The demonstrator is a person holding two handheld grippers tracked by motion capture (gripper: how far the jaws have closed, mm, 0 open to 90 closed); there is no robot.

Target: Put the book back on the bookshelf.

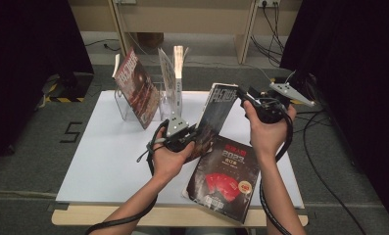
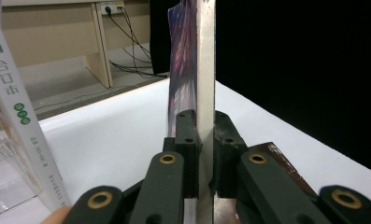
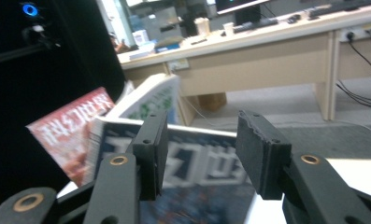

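Near table centre your left gripper [image 1: 181, 135] clamps the magazine [image 1: 216, 115] upright for racking; right gripper [image 1: 251, 98] gapes beside its top

Five magazines on the white tabletop [image 1: 104, 161]: three standing in the clear rack [image 1: 128, 110] at the far edge, one flat [image 1: 224, 178] at the near edge, one held upright [image 1: 216, 115]; two grippers.

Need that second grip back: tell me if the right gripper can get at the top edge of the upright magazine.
Probably yes: the right gripper is open just off the upright magazine, nothing between them.
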